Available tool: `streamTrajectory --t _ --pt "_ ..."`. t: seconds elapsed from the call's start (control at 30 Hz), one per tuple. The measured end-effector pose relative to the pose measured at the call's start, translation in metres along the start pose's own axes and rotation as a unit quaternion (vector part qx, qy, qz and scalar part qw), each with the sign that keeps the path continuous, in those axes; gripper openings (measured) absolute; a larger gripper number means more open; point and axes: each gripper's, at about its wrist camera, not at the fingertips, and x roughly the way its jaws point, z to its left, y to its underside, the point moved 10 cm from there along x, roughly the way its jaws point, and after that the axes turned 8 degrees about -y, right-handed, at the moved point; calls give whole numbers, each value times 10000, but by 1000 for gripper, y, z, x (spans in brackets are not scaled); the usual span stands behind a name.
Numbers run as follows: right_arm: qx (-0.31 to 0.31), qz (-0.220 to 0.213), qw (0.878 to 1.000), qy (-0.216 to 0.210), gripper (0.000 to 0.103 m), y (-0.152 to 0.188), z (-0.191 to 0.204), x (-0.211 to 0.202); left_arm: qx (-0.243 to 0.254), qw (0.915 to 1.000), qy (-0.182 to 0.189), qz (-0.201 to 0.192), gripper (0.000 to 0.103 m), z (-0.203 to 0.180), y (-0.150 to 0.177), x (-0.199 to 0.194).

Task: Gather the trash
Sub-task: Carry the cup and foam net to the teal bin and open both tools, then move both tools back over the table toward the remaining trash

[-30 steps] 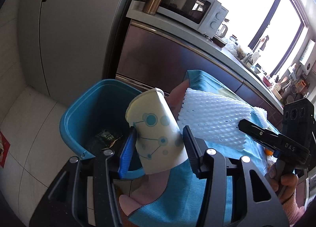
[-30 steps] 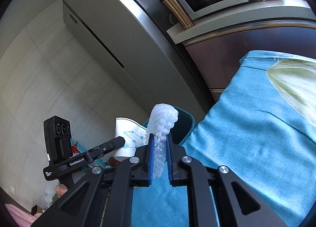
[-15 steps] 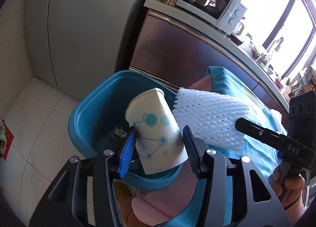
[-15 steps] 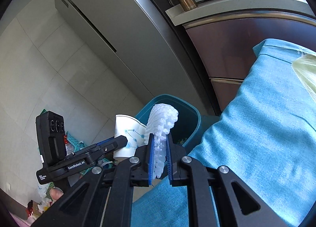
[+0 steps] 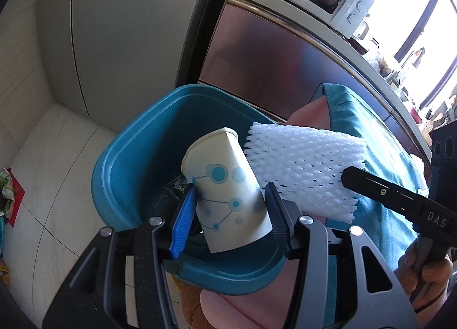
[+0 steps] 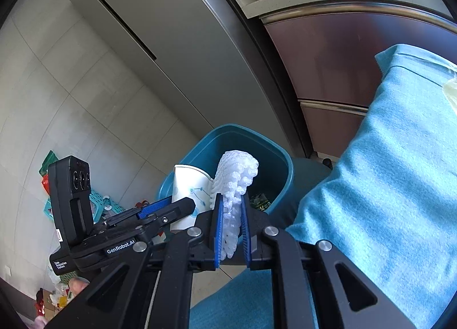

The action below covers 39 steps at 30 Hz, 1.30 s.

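White paper cup with blue dot print (image 5: pixel 228 200), clamped tilted in the left gripper (image 5: pixel 230 214), and white foam mesh sleeve (image 6: pixel 232 197), pinched in the narrow jaws of the right gripper (image 6: pixel 230 231), both poised over the teal plastic bin (image 5: pixel 125 163). Risks: sleeve near the rim beside the blue cloth (image 6: pixel 385 186), liable to snag or drop outside; cup bouncing off the near rim.

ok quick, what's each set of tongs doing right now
left tongs: closed on the paper cup, over the blue bin.
right tongs: closed on the white foam net.
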Motion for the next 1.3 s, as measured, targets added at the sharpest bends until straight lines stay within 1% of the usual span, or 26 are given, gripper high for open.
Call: streamTrajectory --t 0.2,0.3,0.43,0.53,0.63,0.8,0.9,0.97,1.13,1.2,1.3 --pt "-46 160 9998 63 13 1 5 14 -46 9999 -61 82 50 0 0 12" --pt "-57 176 9998 96 20 1 8 15 -42 9999 -100 127 49 0 1 17" --pt "12 124 9999 75 22 -1 5 12 -51 9998 -117 144 49 -2 2 22" --pt "20 99 9999 48 22 -1 5 9 -45 9998 -156 106 49 -3 1 23" --pt "46 34 10000 -3 25 -1 5 5 -25 9999 -106 44 50 -7 1 19" --pt "106 -114 9999 -46 29 0 -2 -8 123 9997 2 -224 55 -16 0 1" --pt "-14 -242 9997 7 31 3 -2 -22 315 9983 97 -472 56 -29 -2 -17" --pt "-133 -337 9993 35 36 4 0 -34 484 9962 191 -692 60 -42 -5 -32" --pt "-365 -630 9973 128 39 11 0 -77 978 9869 580 -1146 65 -88 -2 -70" --pt "-404 -776 9960 194 42 13 -2 -99 1181 9821 771 -1251 67 -108 3 -82" --pt "-458 -1007 9933 337 44 18 -9 -135 1423 9754 1108 -1269 68 -143 13 -93"
